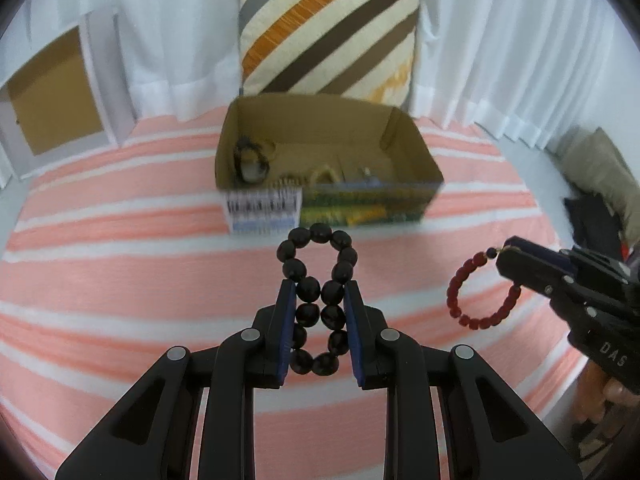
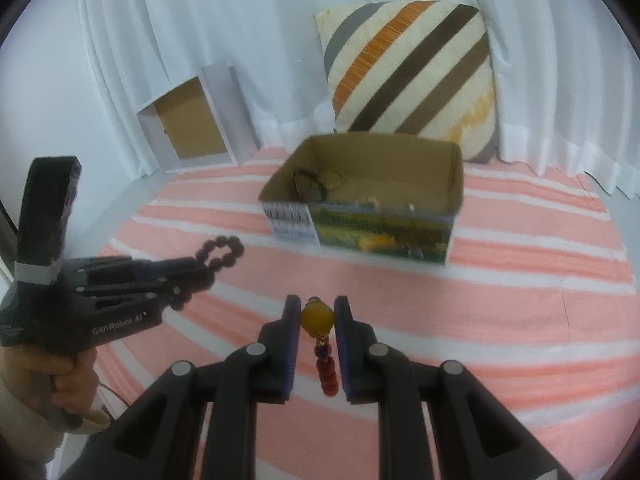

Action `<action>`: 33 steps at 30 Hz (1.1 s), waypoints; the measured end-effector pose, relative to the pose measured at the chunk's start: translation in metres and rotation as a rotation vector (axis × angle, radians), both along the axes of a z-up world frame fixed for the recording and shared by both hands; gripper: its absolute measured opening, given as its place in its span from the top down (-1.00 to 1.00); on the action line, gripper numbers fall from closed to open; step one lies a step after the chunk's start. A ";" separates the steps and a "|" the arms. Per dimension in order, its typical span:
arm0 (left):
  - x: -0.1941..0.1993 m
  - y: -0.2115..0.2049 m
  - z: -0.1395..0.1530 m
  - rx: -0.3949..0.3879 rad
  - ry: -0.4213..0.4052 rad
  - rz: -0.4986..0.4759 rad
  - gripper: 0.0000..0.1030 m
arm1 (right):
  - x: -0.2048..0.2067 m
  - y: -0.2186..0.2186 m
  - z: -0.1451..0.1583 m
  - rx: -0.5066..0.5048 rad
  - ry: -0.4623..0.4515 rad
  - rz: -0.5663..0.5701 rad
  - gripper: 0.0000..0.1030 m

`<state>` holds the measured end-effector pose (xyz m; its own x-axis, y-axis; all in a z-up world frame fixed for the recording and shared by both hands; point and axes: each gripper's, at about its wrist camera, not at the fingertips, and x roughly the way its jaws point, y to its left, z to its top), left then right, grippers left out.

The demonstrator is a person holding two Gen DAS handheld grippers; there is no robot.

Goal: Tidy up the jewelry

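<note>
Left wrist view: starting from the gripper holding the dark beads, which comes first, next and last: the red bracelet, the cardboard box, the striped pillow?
From the left gripper, shut on the dark bead bracelet:
1. Red bracelet, hanging from the right gripper, off to the right.
2. Cardboard box, straight ahead on the striped cloth.
3. Striped pillow, upright behind the box against the white curtain.

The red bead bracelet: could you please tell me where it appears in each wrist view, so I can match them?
Left wrist view: red bead bracelet hangs at right, from the right gripper.
Right wrist view: bottom centre, its red beads below a yellow bead pinched by that gripper.
Shared landmark: the open cardboard box before the striped pillow.
</note>
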<state>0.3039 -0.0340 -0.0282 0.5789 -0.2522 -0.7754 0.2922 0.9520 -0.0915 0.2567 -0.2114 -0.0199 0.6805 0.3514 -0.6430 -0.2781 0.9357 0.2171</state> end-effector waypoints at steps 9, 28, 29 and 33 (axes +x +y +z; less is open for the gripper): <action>0.116 -0.019 0.022 0.008 0.000 0.013 0.56 | 0.118 -0.006 0.041 -0.006 -0.045 -0.046 0.66; 0.158 -0.025 0.001 0.172 -0.106 0.170 -0.95 | 0.196 -0.027 -0.007 -0.063 0.062 -0.178 -0.31; 0.156 -0.026 0.003 0.195 -0.113 0.175 -0.95 | 0.192 -0.026 -0.005 -0.071 0.061 -0.185 -0.31; 0.135 -0.025 0.015 0.227 -0.144 0.186 -0.95 | 0.171 -0.021 0.003 -0.086 0.062 -0.197 -0.31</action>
<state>0.4384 -0.0589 -0.0128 0.7066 0.0384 -0.7066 0.1055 0.9816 0.1589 0.4277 -0.2323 -0.0166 0.6884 0.1576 -0.7080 -0.0767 0.9864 0.1450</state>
